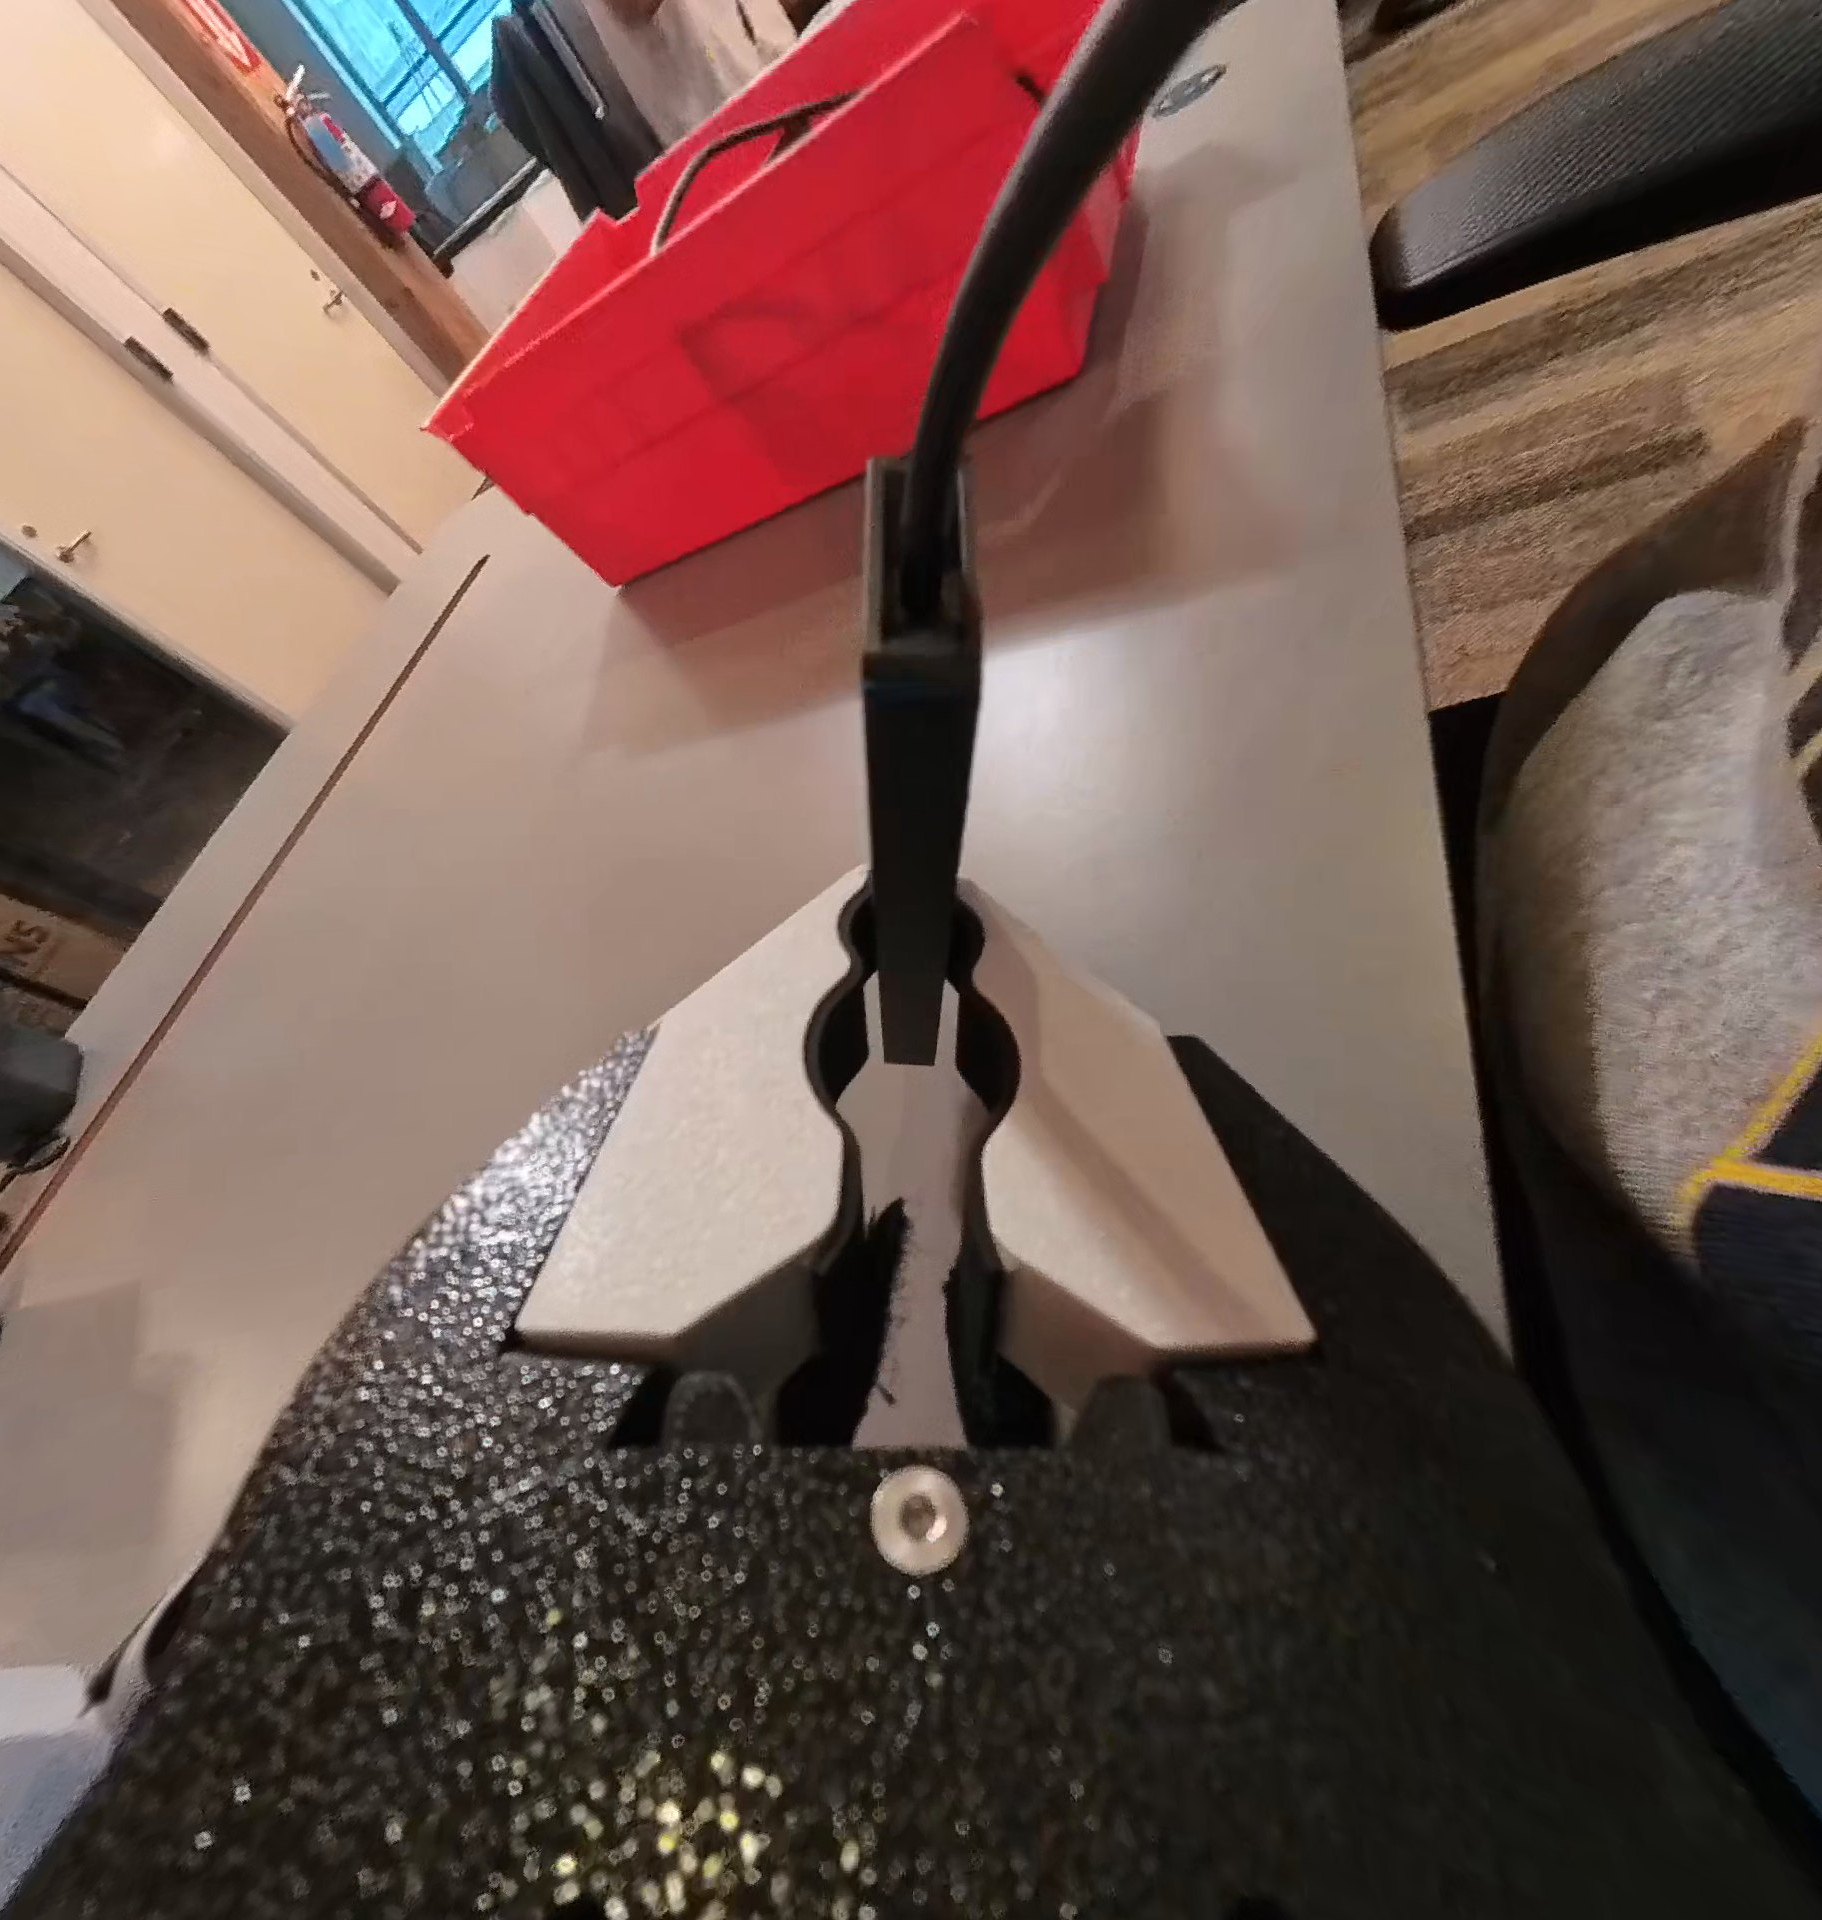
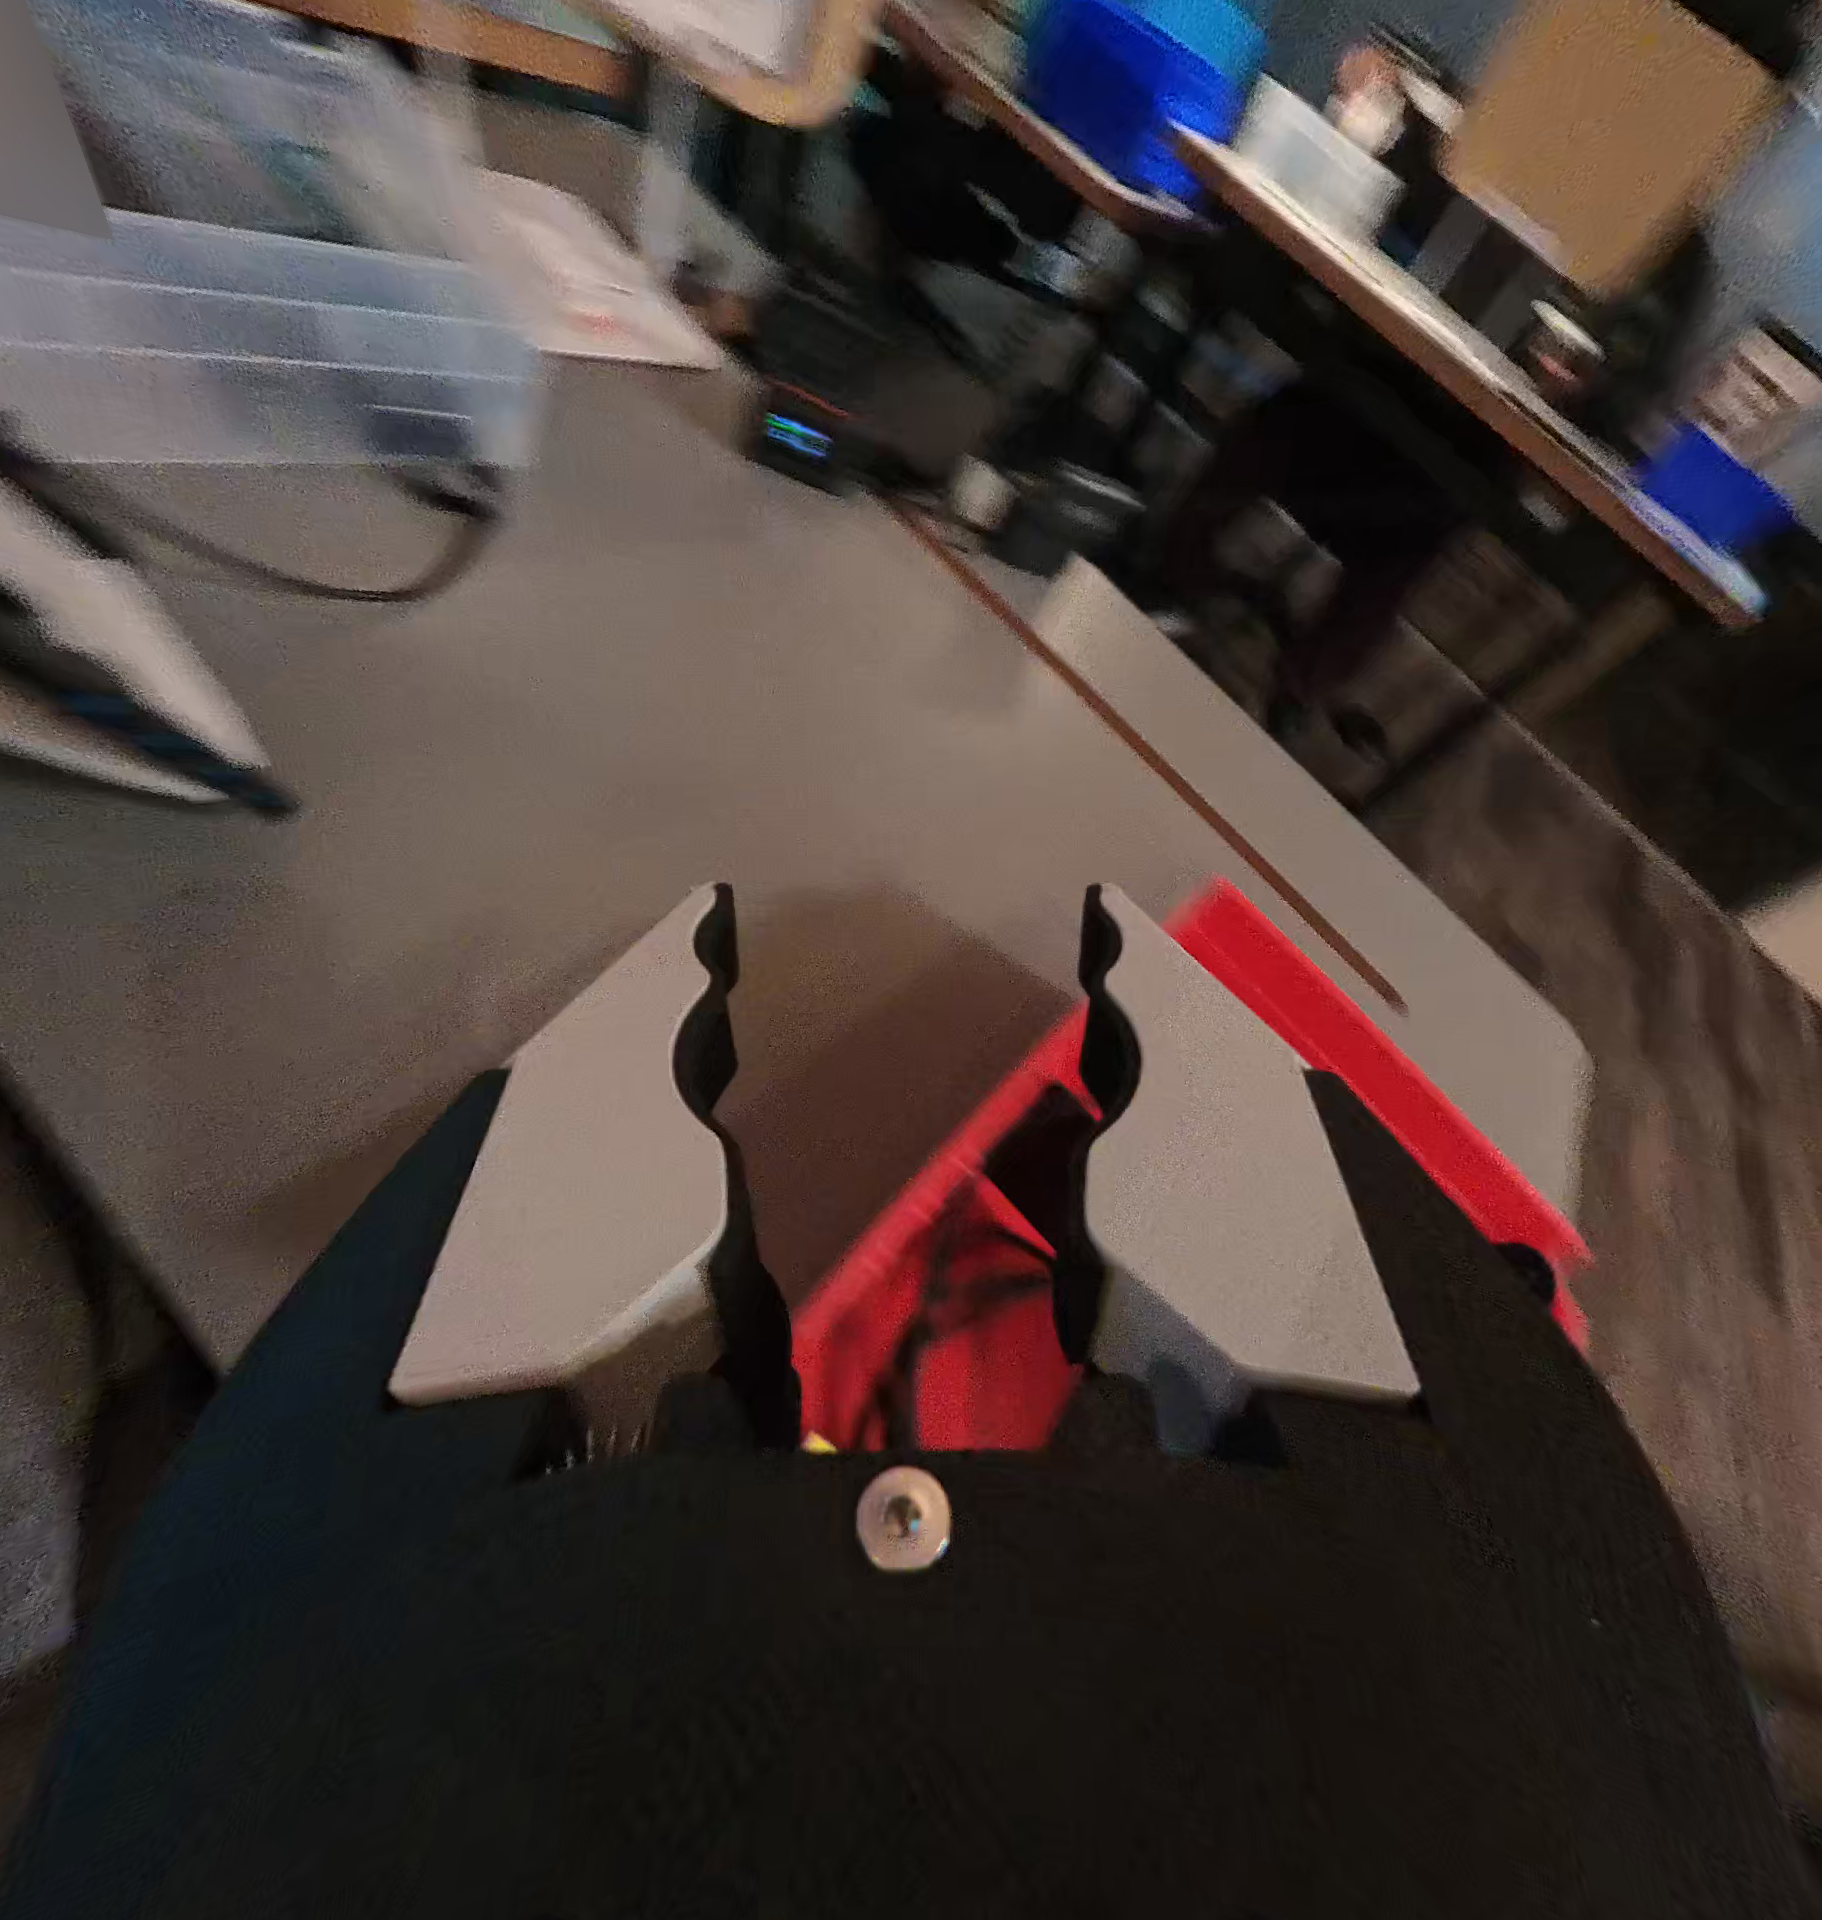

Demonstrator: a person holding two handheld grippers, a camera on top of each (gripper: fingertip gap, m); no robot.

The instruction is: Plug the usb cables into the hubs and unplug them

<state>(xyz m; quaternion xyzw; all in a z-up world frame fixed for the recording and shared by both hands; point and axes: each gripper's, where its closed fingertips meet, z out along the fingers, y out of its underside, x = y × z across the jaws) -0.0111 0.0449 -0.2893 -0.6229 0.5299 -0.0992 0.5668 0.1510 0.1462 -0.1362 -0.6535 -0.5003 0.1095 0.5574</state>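
My left gripper (image 1: pixel 912 896) is shut on a slim black USB hub (image 1: pixel 917 748), which it holds edge-on above the grey table (image 1: pixel 419 935). A thick black cable (image 1: pixel 1000 260) leaves the hub's far end and arcs up to the right. My right gripper (image 2: pixel 907 904) is open and empty, hovering over the table (image 2: pixel 574 727) above the near end of a red bin (image 2: pixel 1354 1070). Dark cables lie inside that bin. The right wrist view is blurred. A pale shape with a black cable (image 2: pixel 107 665) at its left edge looks like the other gripper.
The red bin (image 1: pixel 782 343) stands on the table beyond the hub, with a cord over its rim. A person's torso (image 1: pixel 1665 935) is close on the right, with a black chair (image 1: pixel 1613 187) behind. A clear plastic box (image 2: pixel 263 332) sits at the table's far left. Cluttered desks lie beyond. There is about 25 cm between the tips of the two grippers.
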